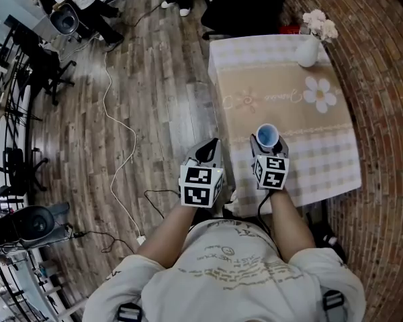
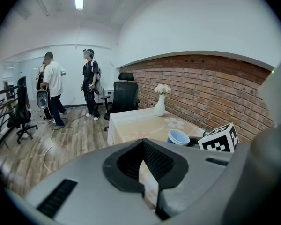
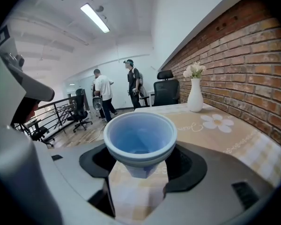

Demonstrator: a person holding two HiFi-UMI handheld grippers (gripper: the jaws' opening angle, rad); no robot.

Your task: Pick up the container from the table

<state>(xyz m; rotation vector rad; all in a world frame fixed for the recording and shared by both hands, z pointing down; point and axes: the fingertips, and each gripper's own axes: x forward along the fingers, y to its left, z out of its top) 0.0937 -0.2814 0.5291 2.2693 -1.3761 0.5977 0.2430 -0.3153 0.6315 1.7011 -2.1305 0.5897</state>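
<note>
You are gripping the container point(image 3: 139, 137) in your right gripper point(image 3: 139, 172) – a pale blue cup, upright with its open mouth facing up. The jaws are standing wide and pressing on its tapered lower body from both sides. Its rim is sitting above the jaw pads, and checked tablecloth is showing under its base, so it is hanging clear of the table point(image 1: 336, 159), over the edge nearest you. Your left gripper point(image 2: 145, 165) is hovering just to the left of the right one, off the table's side and over the wooden floor point(image 1: 154, 79). Its jaws are meeting at the tips with only a thin wedge of gap behind them, and nothing is sitting between them. Well beyond the right gripper, at the table's far end, a white vase point(image 1: 307, 51) of pale flowers is standing upright, with a printed daisy point(image 1: 320, 94) lying between it and the cup. A brick wall point(image 1: 383, 79) is running along the right gripper's right side. Far ahead of the left gripper, a black office chair point(image 2: 125, 95) is facing the table – and two people point(image 2: 51, 90) are standing further off to its left.
</note>
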